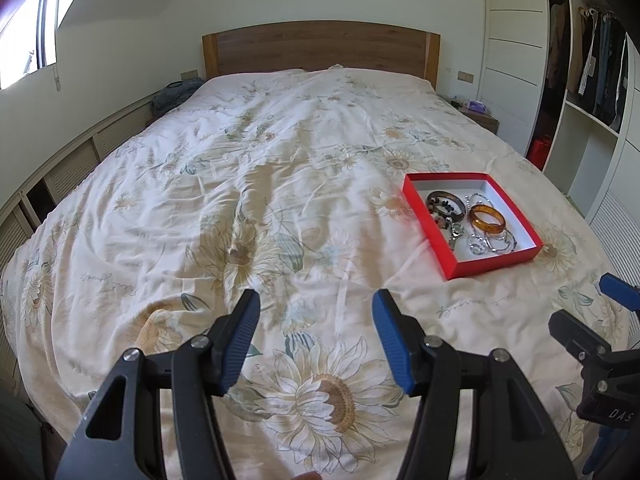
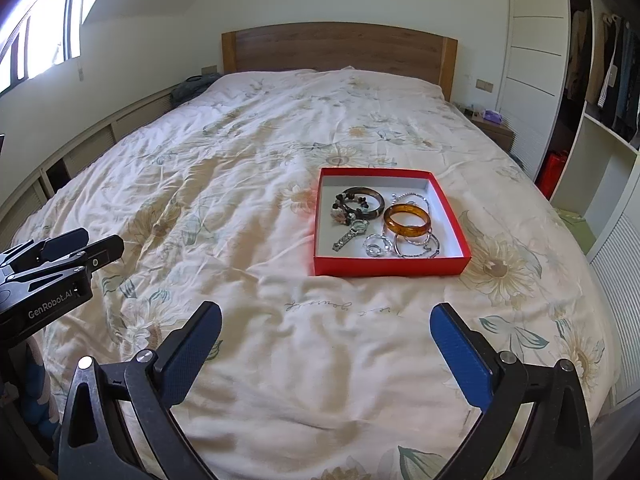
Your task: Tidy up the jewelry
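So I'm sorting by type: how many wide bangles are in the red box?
2. The dark bangle lies at the box's far left; the amber bangle sits mid-box, right of the watch.

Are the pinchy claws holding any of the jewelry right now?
No. The left gripper and right gripper are both open and empty above the bedspread. All the jewelry lies in the red box.

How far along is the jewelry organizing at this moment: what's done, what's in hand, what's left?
Done: the pieces, including the amber bangle, dark bangle and watch, lie in the red box on the bed; none shows loose outside it.
In hand: nothing. Left gripper and right gripper are open and empty.
Left: possibly tidying the piled pieces; no lid visible.
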Demonstrator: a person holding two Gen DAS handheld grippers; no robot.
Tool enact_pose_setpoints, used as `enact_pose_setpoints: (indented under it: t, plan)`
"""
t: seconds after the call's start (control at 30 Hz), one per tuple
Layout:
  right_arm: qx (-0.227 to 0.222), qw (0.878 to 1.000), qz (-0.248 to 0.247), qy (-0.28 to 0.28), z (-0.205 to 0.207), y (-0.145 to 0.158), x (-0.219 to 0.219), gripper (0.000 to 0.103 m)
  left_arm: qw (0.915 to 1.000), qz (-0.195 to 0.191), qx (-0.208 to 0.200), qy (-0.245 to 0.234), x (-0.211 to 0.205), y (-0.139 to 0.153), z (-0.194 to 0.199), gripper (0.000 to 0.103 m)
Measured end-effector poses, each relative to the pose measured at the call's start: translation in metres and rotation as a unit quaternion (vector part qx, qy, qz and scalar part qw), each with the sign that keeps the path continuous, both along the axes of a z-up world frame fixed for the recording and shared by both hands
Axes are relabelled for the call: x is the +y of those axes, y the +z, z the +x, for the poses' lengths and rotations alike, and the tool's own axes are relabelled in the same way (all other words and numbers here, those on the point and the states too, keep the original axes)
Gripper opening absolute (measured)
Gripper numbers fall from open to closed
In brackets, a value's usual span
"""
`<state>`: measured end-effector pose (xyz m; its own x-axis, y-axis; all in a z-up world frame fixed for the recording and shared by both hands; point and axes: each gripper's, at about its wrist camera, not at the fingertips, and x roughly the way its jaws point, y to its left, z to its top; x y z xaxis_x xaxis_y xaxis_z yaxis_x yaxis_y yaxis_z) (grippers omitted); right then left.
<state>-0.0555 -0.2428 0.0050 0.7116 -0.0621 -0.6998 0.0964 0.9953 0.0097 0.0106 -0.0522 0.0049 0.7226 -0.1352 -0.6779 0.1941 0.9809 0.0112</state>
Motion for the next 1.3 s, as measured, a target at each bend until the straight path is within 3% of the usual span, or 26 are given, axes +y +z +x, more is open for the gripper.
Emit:
enact_pose_setpoints:
  t: [1.3]
  plan:
    - [0.041,0.999,-0.011,-0.019,0.018,-0.051,-0.007,0.103,0.999,0.012,0.042,0.003,-0.001,-0.056,0.023,0.058]
